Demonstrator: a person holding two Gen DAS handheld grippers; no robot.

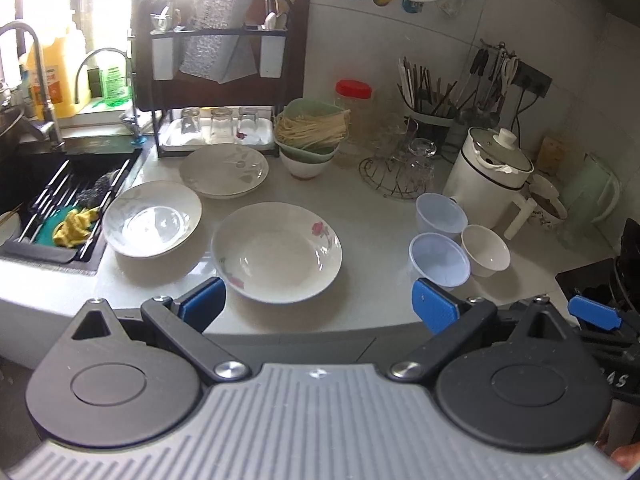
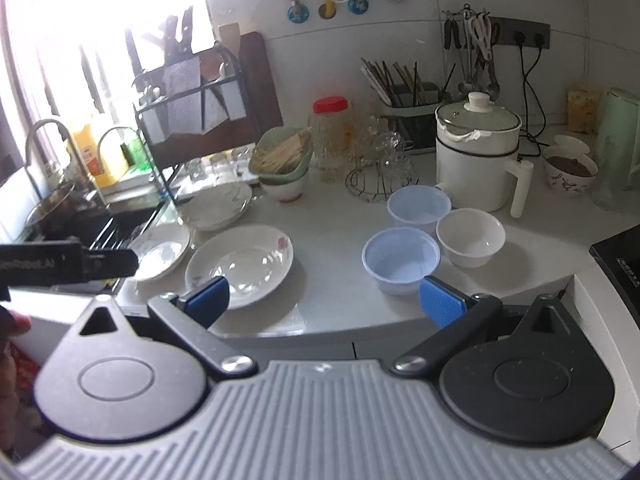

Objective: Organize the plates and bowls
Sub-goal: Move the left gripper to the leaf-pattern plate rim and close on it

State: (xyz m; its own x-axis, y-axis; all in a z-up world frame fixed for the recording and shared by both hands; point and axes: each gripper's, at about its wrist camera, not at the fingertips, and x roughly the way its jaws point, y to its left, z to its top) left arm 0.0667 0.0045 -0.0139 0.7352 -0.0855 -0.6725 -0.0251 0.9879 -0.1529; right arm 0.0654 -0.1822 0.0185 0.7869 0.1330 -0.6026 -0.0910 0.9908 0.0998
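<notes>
Hovering: both grippers [image 1: 316, 304] [image 2: 326, 300] wide; plates [image 1: 276, 254], bowls [image 2: 402, 260] untouched.

— What sort of place is this?
— A home kitchen: a sink [image 1: 60, 200] with a faucet [image 1: 36, 80], a dish rack [image 1: 220, 80], chopsticks in a holder [image 1: 428, 92], and an electric pot [image 1: 488, 176] on the table [image 1: 360, 208].

L gripper [image 1: 318, 304] jaws wide apart, nothing held. R gripper [image 2: 325, 300] same, level w/ L.

White plate [image 1: 276, 256] — pink flowers, pale blue bowl [image 1: 439, 262], white bowl [image 1: 485, 250], red-lidded jar [image 1: 354, 110]
</notes>
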